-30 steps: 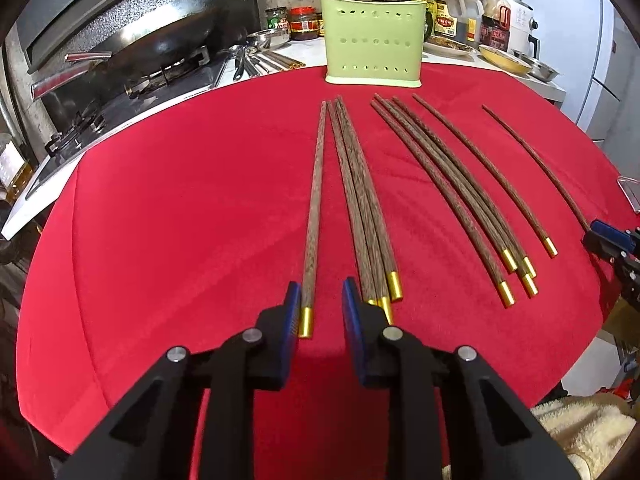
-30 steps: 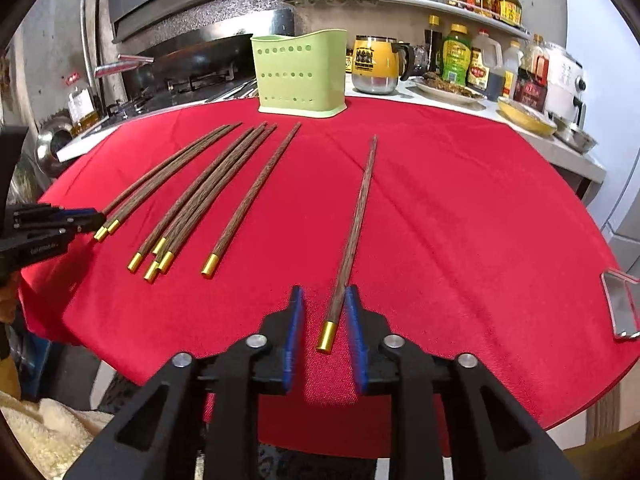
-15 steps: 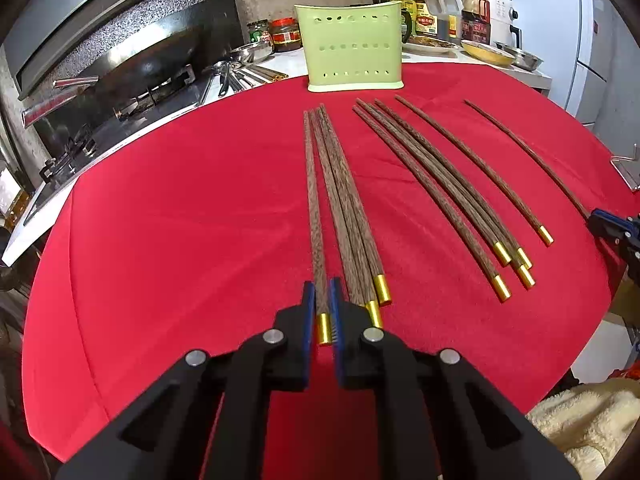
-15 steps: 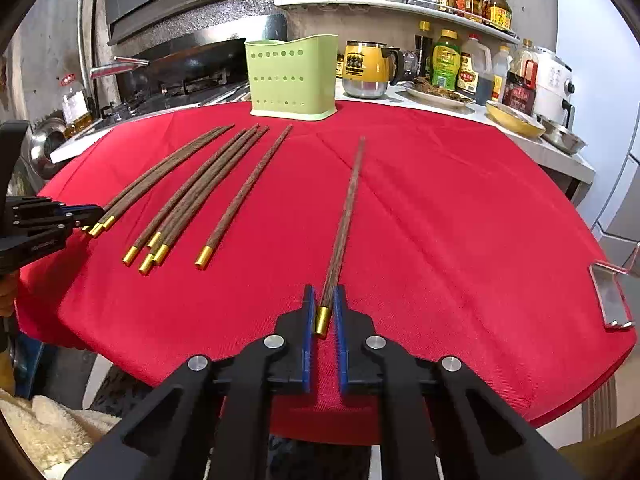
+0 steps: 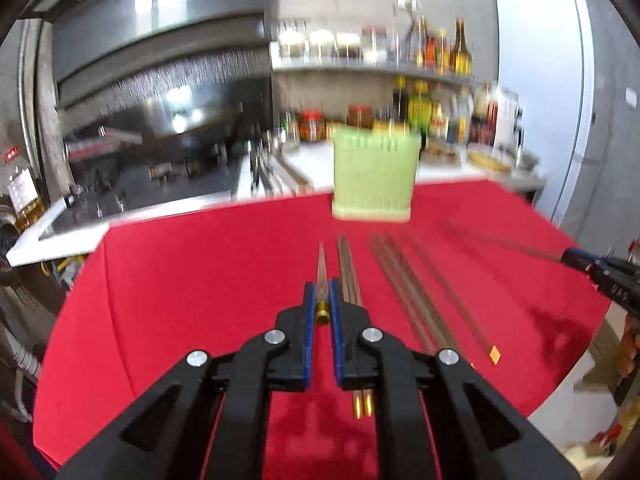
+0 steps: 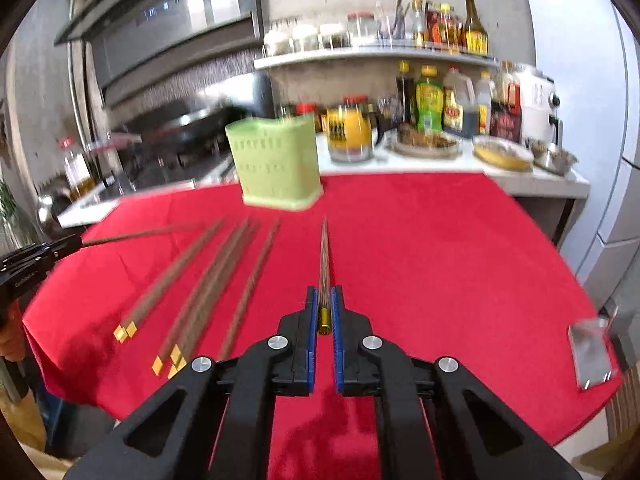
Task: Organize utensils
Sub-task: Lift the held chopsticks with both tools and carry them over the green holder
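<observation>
**Two chopsticks held, one in each claw**

Here each claw is clamped on one chopstick at its gold-capped end: the left gripper (image 5: 322, 307) holds a chopstick (image 5: 321, 268), the right gripper (image 6: 325, 312) another chopstick (image 6: 324, 258), both pointing toward the one green holder (image 6: 276, 164) at the far edge of the red tablecloth (image 6: 440, 260). Beside them, loose chopsticks (image 6: 208, 280) lie in rows on the cloth; blur hides the exact count, though the right view shows about six gold tips. Behind stand bottles (image 6: 430, 100) on a counter.
</observation>
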`<state>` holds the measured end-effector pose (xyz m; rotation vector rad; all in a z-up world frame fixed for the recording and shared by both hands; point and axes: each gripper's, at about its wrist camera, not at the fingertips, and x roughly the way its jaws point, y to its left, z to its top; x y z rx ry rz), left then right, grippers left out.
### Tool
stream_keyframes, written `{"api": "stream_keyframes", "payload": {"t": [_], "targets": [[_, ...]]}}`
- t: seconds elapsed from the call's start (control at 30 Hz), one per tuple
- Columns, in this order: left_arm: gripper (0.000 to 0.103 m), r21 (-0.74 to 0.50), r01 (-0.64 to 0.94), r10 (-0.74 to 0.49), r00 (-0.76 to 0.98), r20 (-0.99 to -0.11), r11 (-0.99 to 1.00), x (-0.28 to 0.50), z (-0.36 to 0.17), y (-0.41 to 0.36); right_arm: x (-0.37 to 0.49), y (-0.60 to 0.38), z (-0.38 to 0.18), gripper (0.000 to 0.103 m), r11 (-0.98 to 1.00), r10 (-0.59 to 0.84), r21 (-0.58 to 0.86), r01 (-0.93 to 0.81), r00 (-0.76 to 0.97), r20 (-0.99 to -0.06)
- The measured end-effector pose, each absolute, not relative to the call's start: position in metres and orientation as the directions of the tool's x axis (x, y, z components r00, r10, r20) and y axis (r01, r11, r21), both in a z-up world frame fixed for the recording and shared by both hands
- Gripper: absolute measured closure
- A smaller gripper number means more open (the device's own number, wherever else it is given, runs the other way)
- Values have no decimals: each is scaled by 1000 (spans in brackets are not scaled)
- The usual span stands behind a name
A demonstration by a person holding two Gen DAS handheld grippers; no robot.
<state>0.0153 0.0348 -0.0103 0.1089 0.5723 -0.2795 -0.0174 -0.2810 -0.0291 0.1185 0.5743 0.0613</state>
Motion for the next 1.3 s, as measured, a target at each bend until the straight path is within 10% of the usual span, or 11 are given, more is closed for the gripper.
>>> {"api": "stream_keyframes", "payload": {"t": [0.33,1.3], "targets": [[96,12,291,-262,878,-400,957,28,57,45,2,-283,63,96,994,88,88,-58,916,-392],[96,10,332,-277,804,-526,943,85,34,18,85,-279,47,96,994,103,80,-74,883,-457]]}}
